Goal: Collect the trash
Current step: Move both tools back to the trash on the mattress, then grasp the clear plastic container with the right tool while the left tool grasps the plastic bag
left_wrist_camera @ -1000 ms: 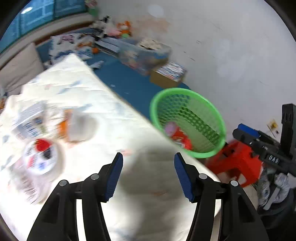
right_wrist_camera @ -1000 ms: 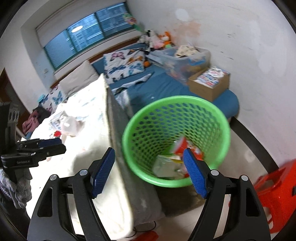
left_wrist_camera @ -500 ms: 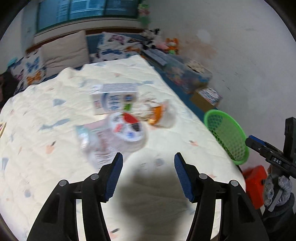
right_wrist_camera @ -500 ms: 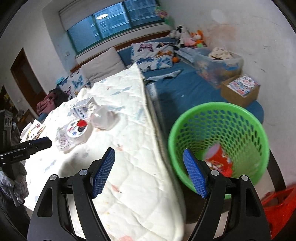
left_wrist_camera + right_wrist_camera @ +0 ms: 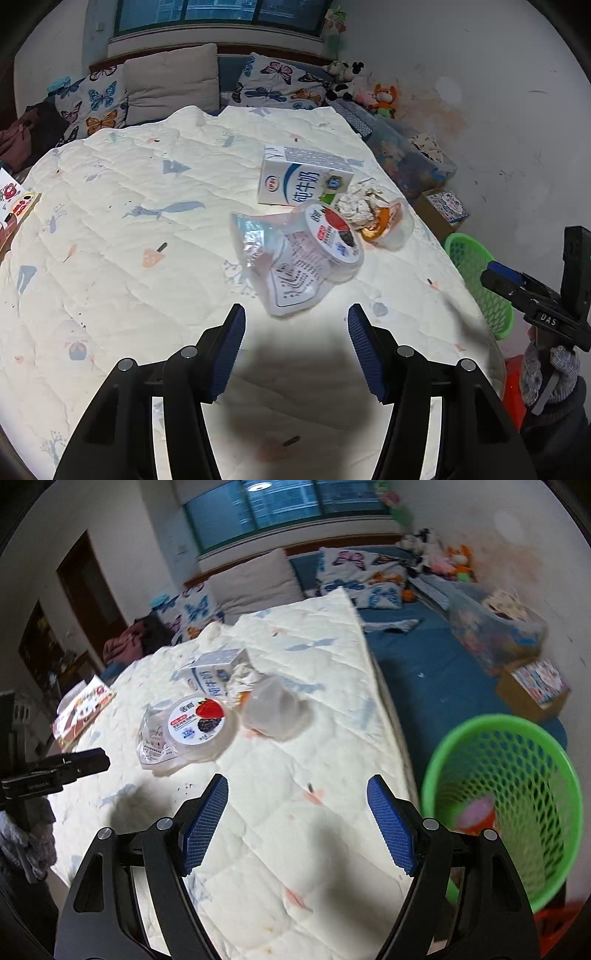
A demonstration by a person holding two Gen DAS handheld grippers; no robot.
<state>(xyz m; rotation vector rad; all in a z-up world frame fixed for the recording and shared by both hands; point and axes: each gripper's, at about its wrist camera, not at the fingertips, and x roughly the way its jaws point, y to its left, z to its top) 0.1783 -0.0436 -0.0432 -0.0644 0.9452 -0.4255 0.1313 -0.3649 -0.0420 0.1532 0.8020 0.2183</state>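
Four trash items (carton [image 5: 303,177], yogurt tub [image 5: 332,236], wrapper [image 5: 280,273], cup [image 5: 388,225]) lie ahead; both tools [image 5: 295,347] [image 5: 297,819] released, empty.

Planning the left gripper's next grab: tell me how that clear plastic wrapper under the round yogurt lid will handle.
The clear plastic wrapper looks thin and crinkled, so it will probably flop and crush rather than hold its shape. Its glossy film may slip between pads. The yogurt lid rests on it and would likely slide off when it lifts.

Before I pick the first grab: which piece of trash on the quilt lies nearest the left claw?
The crumpled clear plastic wrapper, just ahead of the open left claw; yogurt tub, milk carton and clear cup lie farther off.
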